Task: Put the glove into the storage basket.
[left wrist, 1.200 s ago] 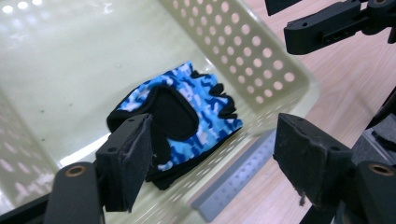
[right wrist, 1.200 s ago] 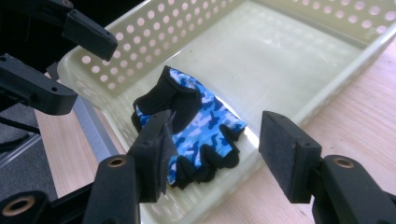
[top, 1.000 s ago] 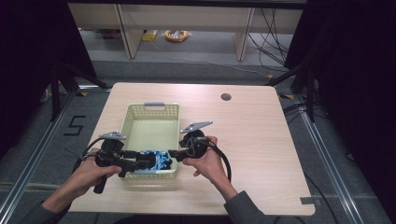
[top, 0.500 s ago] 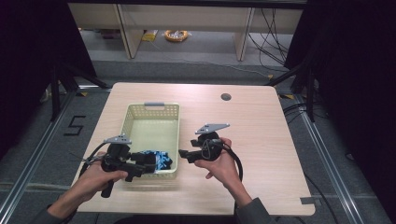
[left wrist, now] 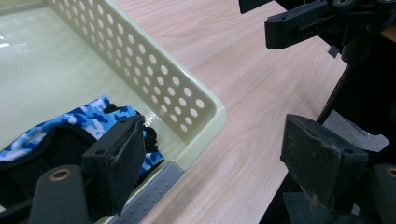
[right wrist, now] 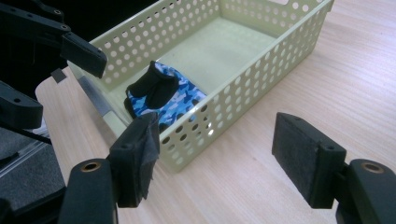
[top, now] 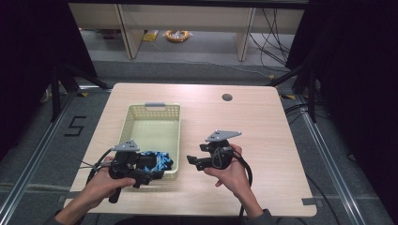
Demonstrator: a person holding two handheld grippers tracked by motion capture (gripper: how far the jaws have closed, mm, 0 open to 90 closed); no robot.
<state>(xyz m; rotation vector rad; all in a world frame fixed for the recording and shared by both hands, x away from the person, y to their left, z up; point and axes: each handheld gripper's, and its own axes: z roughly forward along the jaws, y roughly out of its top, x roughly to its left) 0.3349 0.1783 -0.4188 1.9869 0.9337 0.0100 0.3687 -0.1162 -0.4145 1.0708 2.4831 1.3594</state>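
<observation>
One wooden worktop (top: 263,131) carried everything, and on its left half stood a pale green perforated basket (top: 155,112). At the basket's near end lay a blue camouflage garment with black trim (right wrist: 161,95), bunched on the floor against the near wall. The left hand-held gripper (left wrist: 215,163) hung over the basket's near right corner with its jaws apart and empty, one pad just beside the cloth. The right hand-held gripper (right wrist: 224,154) stood clear of the basket over bare wood, jaws likewise wide and holding nothing. Judging by this, the garment had been deposited and released; the next move probably called for drawing both hands back.
</observation>
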